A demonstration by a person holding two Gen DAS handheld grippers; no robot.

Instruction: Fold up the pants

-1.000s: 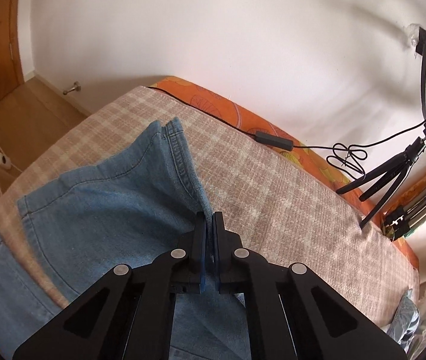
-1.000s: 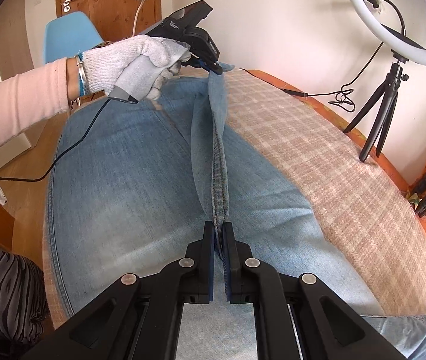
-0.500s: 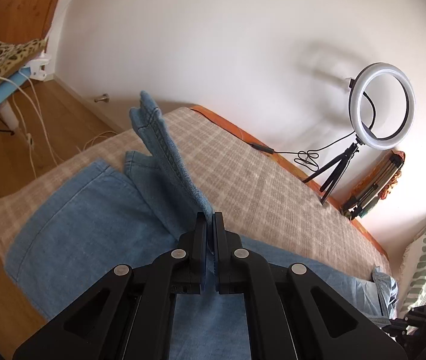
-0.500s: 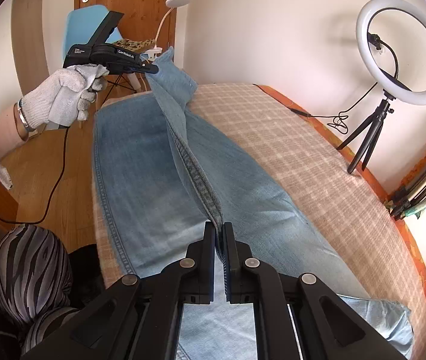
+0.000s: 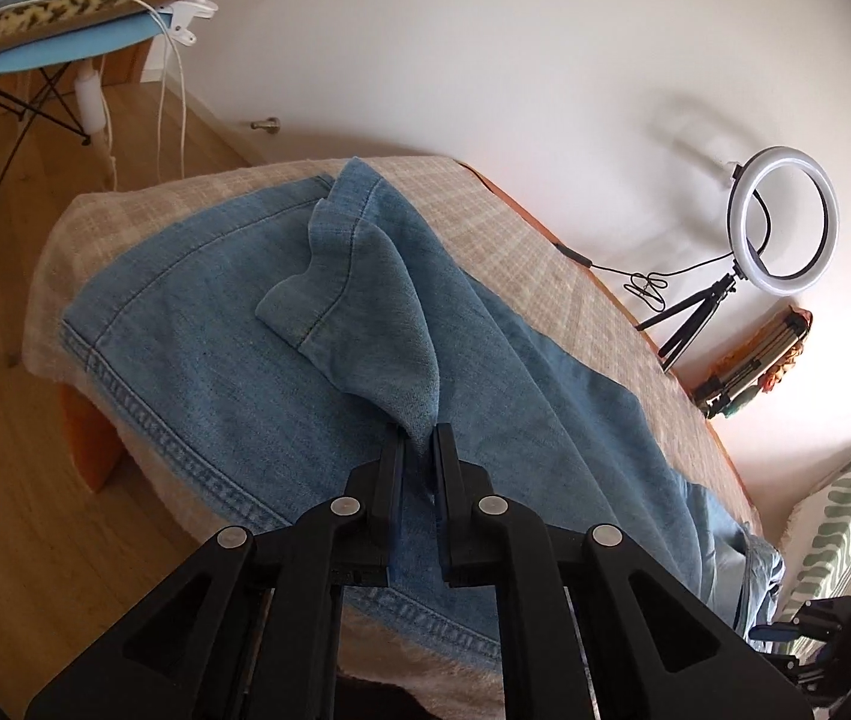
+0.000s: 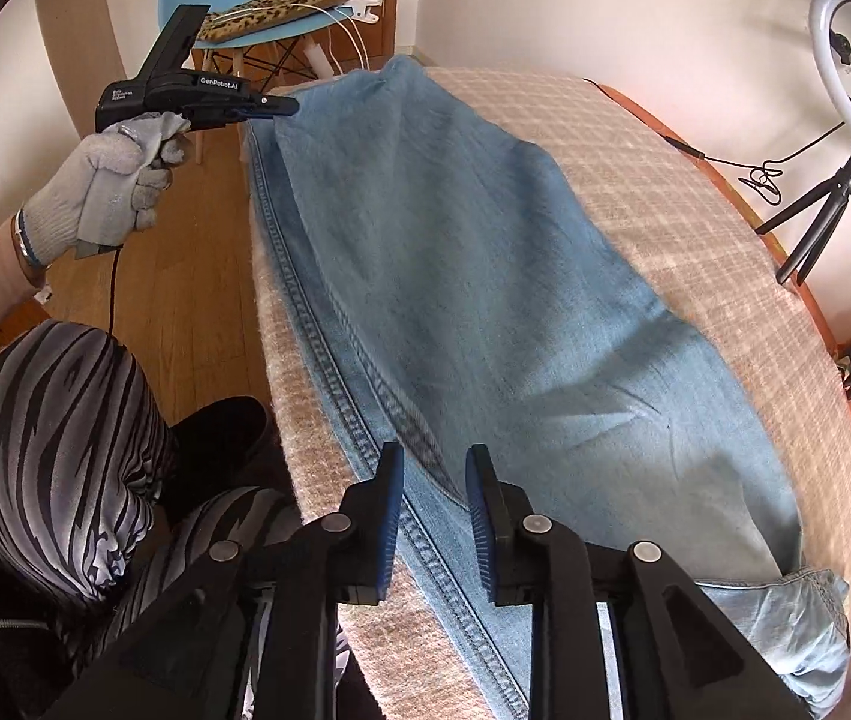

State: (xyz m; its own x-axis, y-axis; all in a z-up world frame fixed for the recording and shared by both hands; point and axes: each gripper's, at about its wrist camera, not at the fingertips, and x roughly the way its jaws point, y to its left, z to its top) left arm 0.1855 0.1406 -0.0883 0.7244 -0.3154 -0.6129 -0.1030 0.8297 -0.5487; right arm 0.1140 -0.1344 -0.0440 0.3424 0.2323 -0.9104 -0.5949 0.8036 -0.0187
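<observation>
Light blue denim pants (image 6: pixel 485 276) lie along a bed with a beige checked cover (image 6: pixel 695 228), one leg folded over the other. My left gripper (image 5: pixel 419 441) is shut on a fold of the pants' hem corner (image 5: pixel 365 300) and holds it just above the lower leg; it also shows in the right wrist view (image 6: pixel 281 105), at the far end of the pants. My right gripper (image 6: pixel 430 468) is open, its jaws on either side of the side seam (image 6: pixel 329 336) near the bed's front edge, with nothing held.
A ring light on a tripod (image 5: pixel 779 228) stands by the far edge of the bed. A blue chair (image 5: pixel 53 42) with a leopard cushion stands on the wooden floor beyond the bed's end. A striped pillow (image 5: pixel 833 534) lies at the right. The person's legs (image 6: pixel 59 432) are at the bed's front edge.
Both grippers have carried the upper leg over onto the lower one, towards the bed's front edge. The right gripper has opened and let go of the seam. The left still holds the hem.
</observation>
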